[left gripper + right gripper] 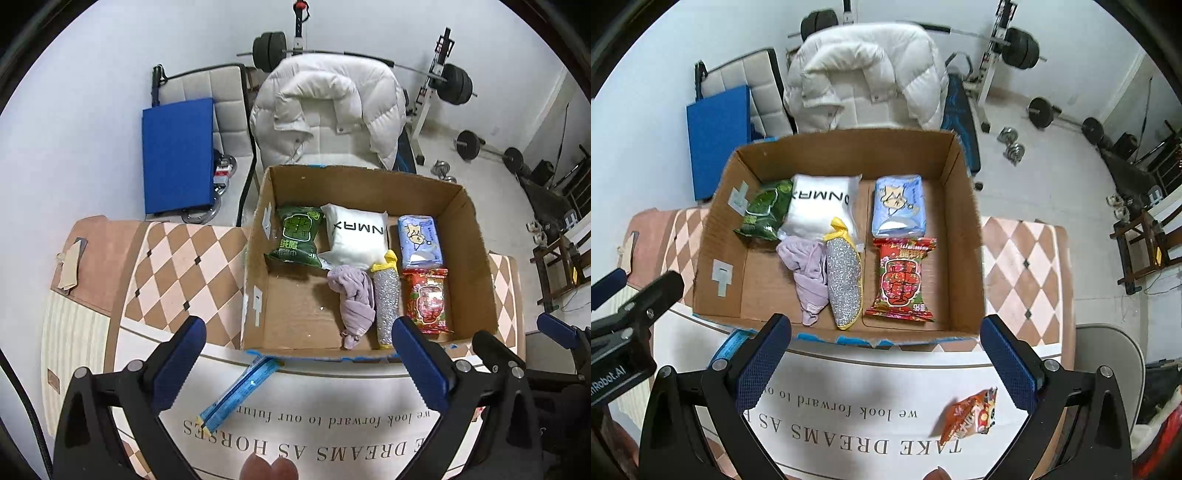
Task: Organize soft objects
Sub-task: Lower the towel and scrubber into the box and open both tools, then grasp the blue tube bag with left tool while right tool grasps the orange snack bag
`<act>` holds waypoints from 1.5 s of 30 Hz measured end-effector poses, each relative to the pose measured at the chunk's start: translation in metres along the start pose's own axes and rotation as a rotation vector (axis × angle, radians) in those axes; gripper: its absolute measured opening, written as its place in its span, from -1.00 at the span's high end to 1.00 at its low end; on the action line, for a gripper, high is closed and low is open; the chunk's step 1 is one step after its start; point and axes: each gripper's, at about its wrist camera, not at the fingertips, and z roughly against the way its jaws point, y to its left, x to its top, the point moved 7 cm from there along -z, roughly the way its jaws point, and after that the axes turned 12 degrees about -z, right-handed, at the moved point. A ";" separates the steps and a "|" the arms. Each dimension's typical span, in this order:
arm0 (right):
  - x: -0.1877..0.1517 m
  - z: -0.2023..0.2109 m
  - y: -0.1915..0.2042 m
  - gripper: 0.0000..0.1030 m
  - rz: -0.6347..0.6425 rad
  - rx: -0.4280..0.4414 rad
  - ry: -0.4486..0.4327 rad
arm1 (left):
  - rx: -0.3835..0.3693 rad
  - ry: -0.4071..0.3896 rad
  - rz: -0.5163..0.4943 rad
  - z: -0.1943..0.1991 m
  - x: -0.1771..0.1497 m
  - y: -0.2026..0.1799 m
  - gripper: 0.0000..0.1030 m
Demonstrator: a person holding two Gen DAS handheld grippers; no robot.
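An open cardboard box (255, 258) stands on the table. Inside lie a green packet (297, 236), a white pillow (356, 236), a blue tissue pack (421, 236), a red snack pack (428, 299), a purple cloth (352, 299) and a silver glitter pouch (387, 302). My left gripper (299, 326) hangs open and empty above the box's near rim. A blue stick packet (240, 395) lies on the table below it, at the box's front edge. My right gripper (886, 323) is open too, with nothing between its pads. An orange snack packet (971, 411) lies on the lettered mat under it.
The box (713, 236) sits on a chequered tablecloth (1023, 258) with a white lettered mat (871, 402) in front. Behind the table stand a chair with a white puffer jacket (328, 107), a blue pad (177, 158) and a barbell rack (443, 85). A grey chair (1108, 354) is at the right.
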 end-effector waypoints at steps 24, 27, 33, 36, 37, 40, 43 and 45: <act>-0.071 0.021 -0.064 -1.00 -0.156 0.117 0.025 | 0.140 0.164 -0.057 -0.035 -0.099 0.066 -1.00; -0.095 -0.016 -0.095 -1.00 -0.271 0.109 0.136 | 0.112 0.276 -0.088 -0.088 -0.125 0.071 -0.92; -0.129 -0.078 -0.141 -1.00 -0.364 0.023 0.246 | 0.016 0.478 -0.127 -0.176 -0.158 0.066 -0.56; -0.137 -0.103 -0.156 -1.00 -0.386 -0.001 0.282 | -0.013 0.507 -0.187 -0.194 -0.166 0.052 -0.56; -0.137 -0.110 -0.160 -1.00 -0.393 -0.011 0.290 | -0.016 0.512 -0.200 -0.196 -0.167 0.048 -0.55; -0.138 -0.128 -0.166 -1.00 -0.396 -0.033 0.317 | -0.038 0.497 -0.205 -0.193 -0.165 0.040 -0.36; -0.141 -0.144 -0.167 -0.99 -0.387 -0.060 0.343 | -0.048 0.507 -0.195 -0.184 -0.169 0.033 0.35; -0.145 -0.154 -0.167 -0.89 -0.379 -0.077 0.365 | -0.043 0.520 -0.194 -0.178 -0.177 0.027 0.54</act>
